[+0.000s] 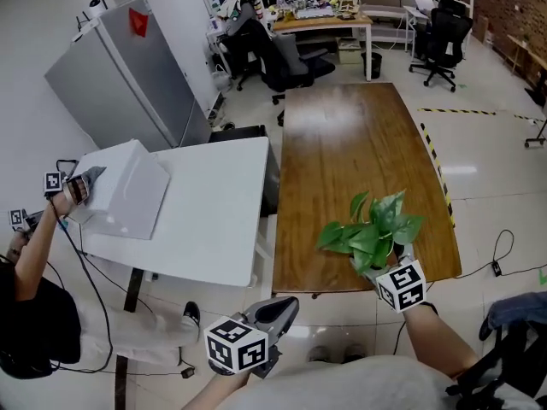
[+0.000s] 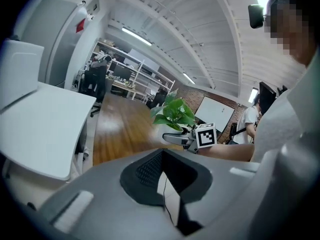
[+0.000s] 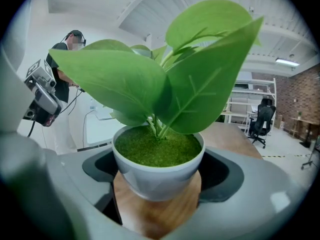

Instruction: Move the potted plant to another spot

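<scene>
While the potted plant (image 1: 374,231) stands at the near right corner of the wooden desk (image 1: 359,135), the head view puts the right hand-held gripper (image 1: 385,267) directly at its base, reaching in from the near side. The left hand-held gripper (image 1: 285,307) hangs well apart to the left, off the desk's near edge and over the floor. The right hand is plainly the one that matters for the carry. From the left gripper view, that gripper's jaws are drawn together with nothing between them, and the plant lies ahead and to its right, upright, with the other gripper beside the pot. The right gripper view shows the white pot seated between the spread jaws, with the dark pads against its walls on either side, so I judge it grasped. Wood shows beneath the pot, though I cannot tell whether it rests on it. The pot is round and smooth, topped with green moss, and broad glossy leaves rise straight up on short stems.
</scene>
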